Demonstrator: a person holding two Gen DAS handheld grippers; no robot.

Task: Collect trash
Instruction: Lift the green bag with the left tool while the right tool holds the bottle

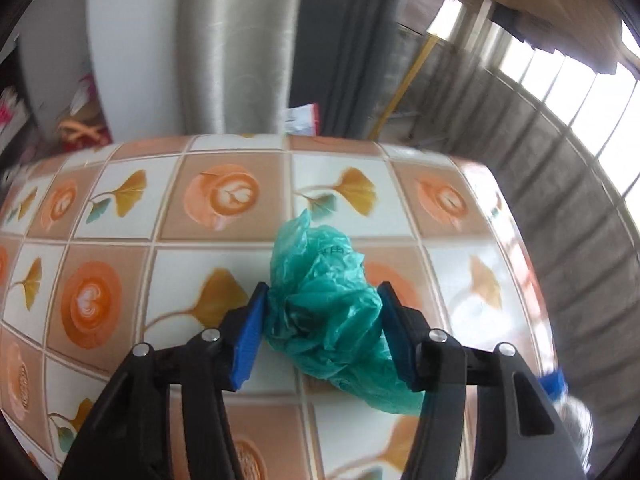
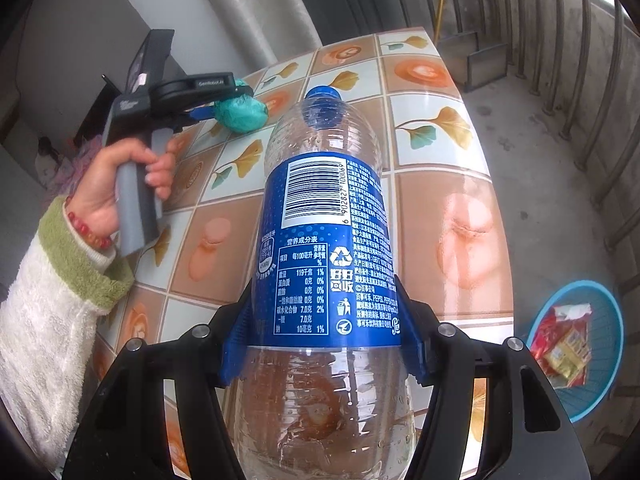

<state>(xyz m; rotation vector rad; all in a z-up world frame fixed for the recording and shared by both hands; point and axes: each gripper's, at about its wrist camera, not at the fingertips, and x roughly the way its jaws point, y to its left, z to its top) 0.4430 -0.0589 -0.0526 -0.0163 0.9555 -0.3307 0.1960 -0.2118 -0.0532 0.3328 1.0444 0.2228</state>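
A crumpled green plastic bag (image 1: 324, 312) lies on the tiled table (image 1: 200, 248). My left gripper (image 1: 322, 296) is shut on it, a blue pad pressing each side. It also shows in the right wrist view, where the left gripper (image 2: 208, 108) holds the green bag (image 2: 240, 112) at the table's far left. My right gripper (image 2: 324, 312) is shut on a clear plastic bottle (image 2: 324, 240) with a blue label and blue cap, held above the table (image 2: 440, 220) with the cap pointing away.
A blue basket (image 2: 592, 392) with red and yellow wrappers stands on the floor at the table's right. A metal railing (image 2: 580, 60) runs along the far right. A grey column (image 1: 236, 48) stands behind the table.
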